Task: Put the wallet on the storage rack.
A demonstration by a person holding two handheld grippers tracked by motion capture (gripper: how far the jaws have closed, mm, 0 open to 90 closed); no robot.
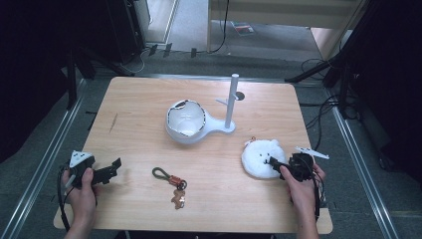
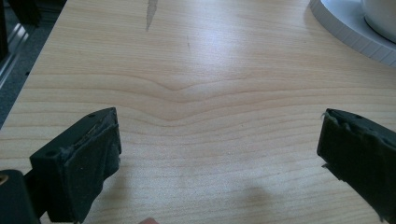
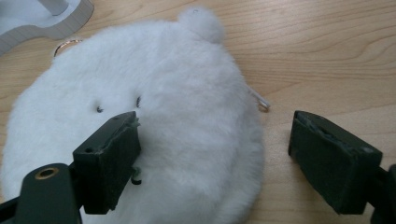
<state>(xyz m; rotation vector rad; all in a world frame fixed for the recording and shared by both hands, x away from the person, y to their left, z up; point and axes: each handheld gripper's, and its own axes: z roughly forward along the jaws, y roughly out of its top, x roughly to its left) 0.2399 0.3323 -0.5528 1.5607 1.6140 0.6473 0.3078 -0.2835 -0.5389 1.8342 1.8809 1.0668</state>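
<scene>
The right gripper (image 3: pixel 212 161) was open wide, holding nothing, with 1 jaw over the fluffy white bear (image 3: pixel 154 126) and 1 beside it. The bear lay flat on the table (image 1: pixel 139 99) near the right edge. It looked soft, light and squishy, so its edge seemed the best place to pinch. The left gripper (image 2: pixel 217 161) was open over bare wood

Soft overhead light falls evenly on the pale wooden table (image 1: pixel 149 99), leaving a broad glare patch on its grain in the left gripper view, faint shadows under things, near-black surroundings, and slightly blurred, grainy detail in the high view.
</scene>
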